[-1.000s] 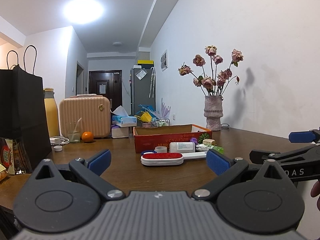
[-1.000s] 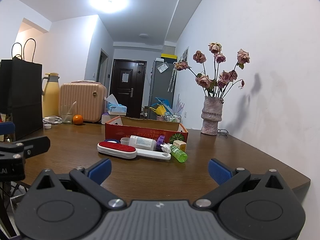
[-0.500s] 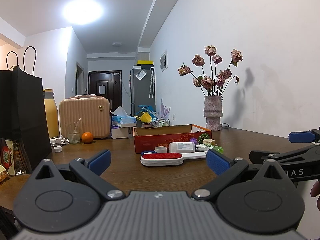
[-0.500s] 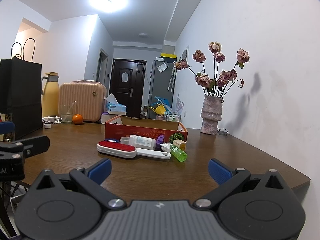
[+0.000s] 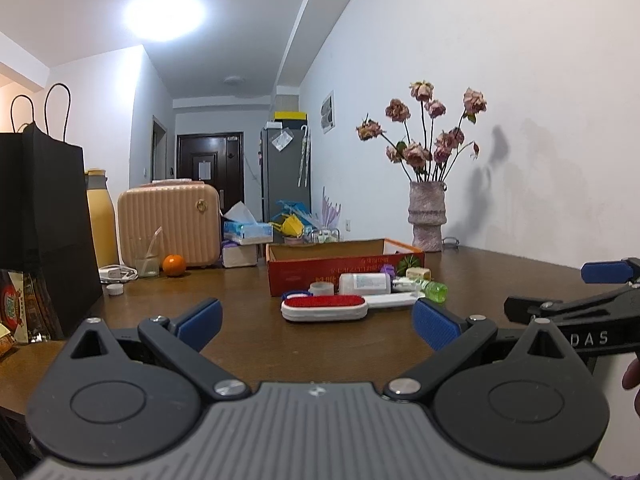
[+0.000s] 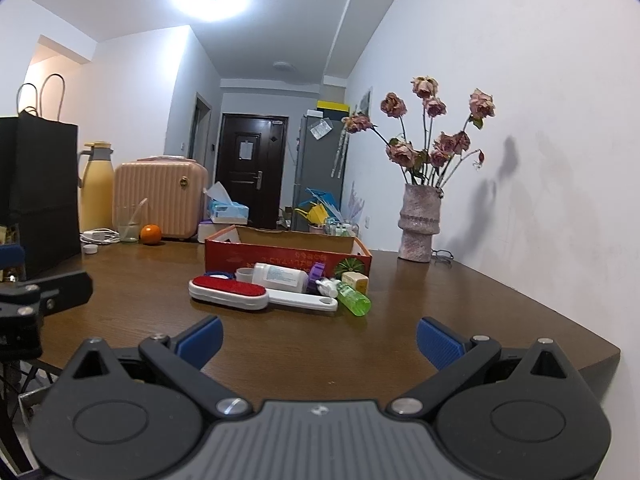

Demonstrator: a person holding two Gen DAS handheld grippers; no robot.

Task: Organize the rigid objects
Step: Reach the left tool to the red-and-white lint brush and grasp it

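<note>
Two low side-by-side views, same table (image 5: 248, 344) clutter.

Glossy wood table (image 6: 460, 304); cardboard box (image 6: 288, 258); plastic lint brush (image 6: 230, 292); rough ceramic vase (image 6: 418, 226).

Ahead of the blue-padded jaws: a white brush (image 6: 229, 291) with a red pad, a clear green bottle (image 6: 353, 299), a red box (image 6: 287, 249), brown table (image 6: 460, 292).

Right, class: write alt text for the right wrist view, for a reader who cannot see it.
The open right gripper hovers above a brown table, facing a lint brush, white bottle and green bottle lying before a red cardboard box. A vase of dried roses stands by the wall; the left gripper shows at the left edge.
</note>
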